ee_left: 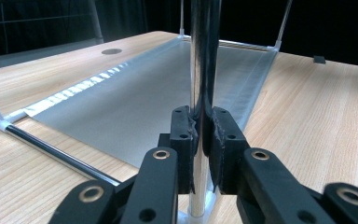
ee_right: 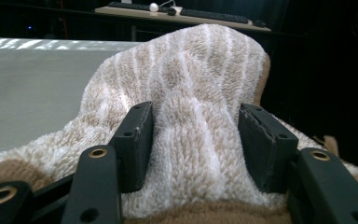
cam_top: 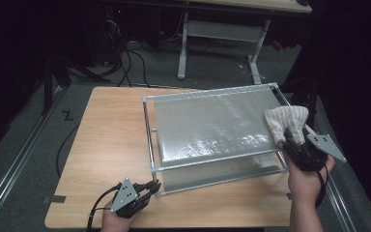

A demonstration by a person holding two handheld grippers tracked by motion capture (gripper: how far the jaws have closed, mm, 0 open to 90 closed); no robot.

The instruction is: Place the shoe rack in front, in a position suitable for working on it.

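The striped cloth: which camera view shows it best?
The right gripper view: the striped cloth sits close up between the right hand-held gripper, pile and stripes clear. The high view shows it small at the rack's right edge.

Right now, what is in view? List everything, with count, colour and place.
rack: one, chrome tubes with grey shelf sheets, right half of the table
cloth: one, beige and white striped terry, on the rack's right edge
table: one, light wood, centre
second table: one, white legs, behind
left gripper: black, shut on the rack's near left post
right gripper: black, shut on the cloth
hands: two, at the bottom edge
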